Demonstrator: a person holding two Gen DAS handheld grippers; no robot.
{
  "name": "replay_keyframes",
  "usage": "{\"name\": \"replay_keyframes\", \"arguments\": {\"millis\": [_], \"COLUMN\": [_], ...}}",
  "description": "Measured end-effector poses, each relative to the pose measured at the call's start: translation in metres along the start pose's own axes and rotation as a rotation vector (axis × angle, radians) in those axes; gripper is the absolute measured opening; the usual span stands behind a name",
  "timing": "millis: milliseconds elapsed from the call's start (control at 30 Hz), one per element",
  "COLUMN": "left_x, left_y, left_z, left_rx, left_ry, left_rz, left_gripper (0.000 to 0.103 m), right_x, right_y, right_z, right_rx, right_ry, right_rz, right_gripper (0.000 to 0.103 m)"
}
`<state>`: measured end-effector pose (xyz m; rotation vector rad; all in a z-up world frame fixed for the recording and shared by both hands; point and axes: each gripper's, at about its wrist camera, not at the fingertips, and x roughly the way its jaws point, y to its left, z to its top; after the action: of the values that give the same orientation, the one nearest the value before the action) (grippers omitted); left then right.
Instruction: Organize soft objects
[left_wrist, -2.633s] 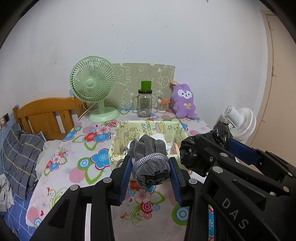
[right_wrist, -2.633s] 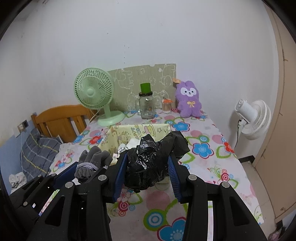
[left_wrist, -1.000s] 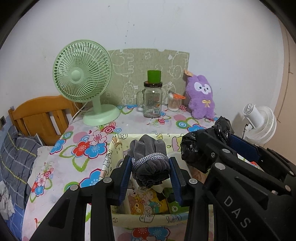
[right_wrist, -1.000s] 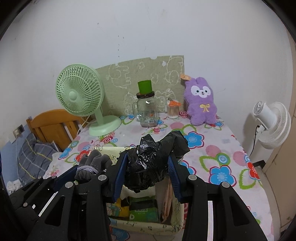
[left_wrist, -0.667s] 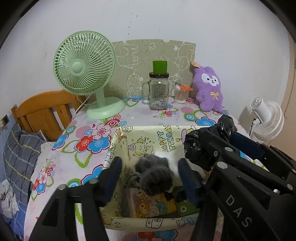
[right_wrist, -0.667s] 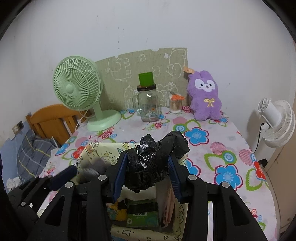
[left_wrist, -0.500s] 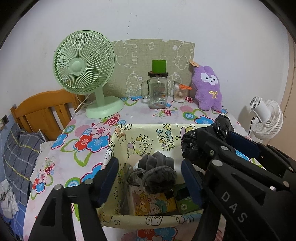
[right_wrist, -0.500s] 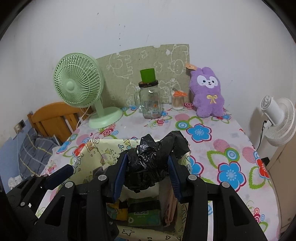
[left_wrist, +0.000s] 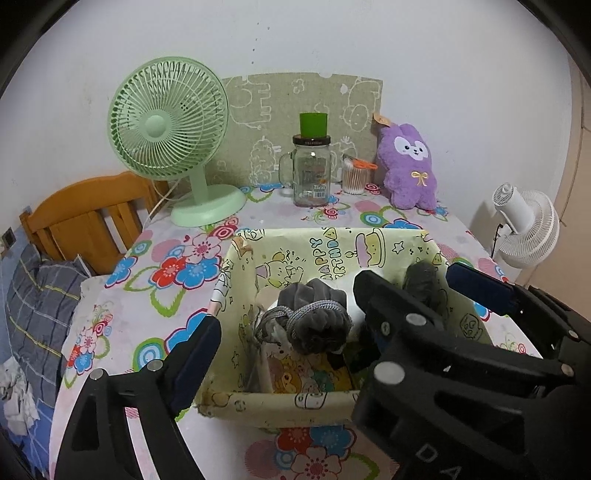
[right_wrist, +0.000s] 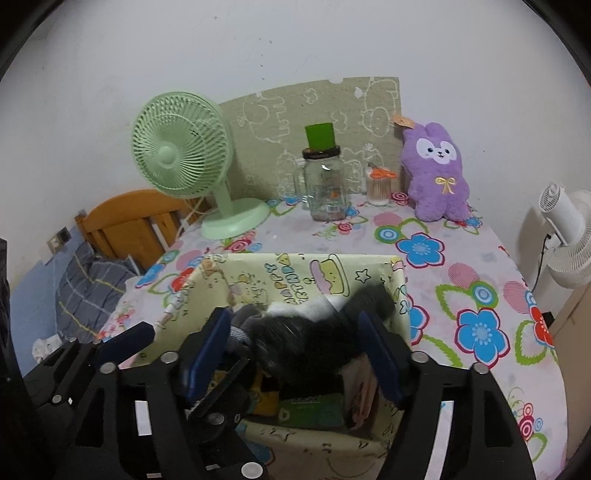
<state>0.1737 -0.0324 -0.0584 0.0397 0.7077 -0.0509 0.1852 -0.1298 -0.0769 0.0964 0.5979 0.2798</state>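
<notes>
Both pairs of jaws are opening over the pale yellow cartoon-printed storage box (left_wrist: 332, 247), and neither presses on anything. The left gripper (left_wrist: 288, 332) has its blue-padded fingers spread wide. The rolled grey knit glove bundle with a silvery cuff band (left_wrist: 314, 319) lies below and between them, resting on the other contents in the near left part of the box, clear of both pads. Its long axis runs roughly away from the camera, toward the far wall, so it sits in line with the way these jaws point.

The right gripper (right_wrist: 295, 350) is parting too. The crumpled black plastic bag (right_wrist: 314, 343) shows as a dark smear between its fingers; the blur suggests it is dropping free into the right half of the box, though I cannot tell whether it has landed yet. It stretches slantwise, from near left up toward the far right corner.

Both soft things are inside the box walls, so the next move is likely a straight pull-back of both hands. The left one is nearer the glove bundle, the right one nearer the bag. Each has its object directly under its open jaws, so drawing back upward rather than forward would avoid snagging either.
</notes>
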Motion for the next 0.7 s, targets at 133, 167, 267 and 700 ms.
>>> {"name": "replay_keyframes", "arguments": {"millis": [133, 167, 267, 700], "left_x": [-0.011, -0.013, -0.021, -0.060], "left_y": [0.002, 0.003, 0.004, 0.003], "left_z": [-0.002, -0.002, -0.004, -0.015], "left_rx": [-0.009, -0.013, -0.019, -0.026], "left_ry": [-0.017, -0.020, -0.027, -0.066], "left_rz": [0.000, -0.001, -0.013, -0.027], "left_gripper": [0.093, 0.093, 0.093, 0.097], "right_x": [-0.010, -0.014, -0.024, -0.071], "right_y": [0.002, 0.002, 0.003, 0.010], "right_z": [-0.001, -0.002, -0.004, -0.014], "right_rx": [-0.008, -0.006, 0.003, -0.008], "right_ry": [-0.006, -0.011, -0.019, -0.038], "right_rz": [-0.006, -0.008, -0.017, -0.083], "right_gripper": [0.084, 0.085, 0.087, 0.090]}}
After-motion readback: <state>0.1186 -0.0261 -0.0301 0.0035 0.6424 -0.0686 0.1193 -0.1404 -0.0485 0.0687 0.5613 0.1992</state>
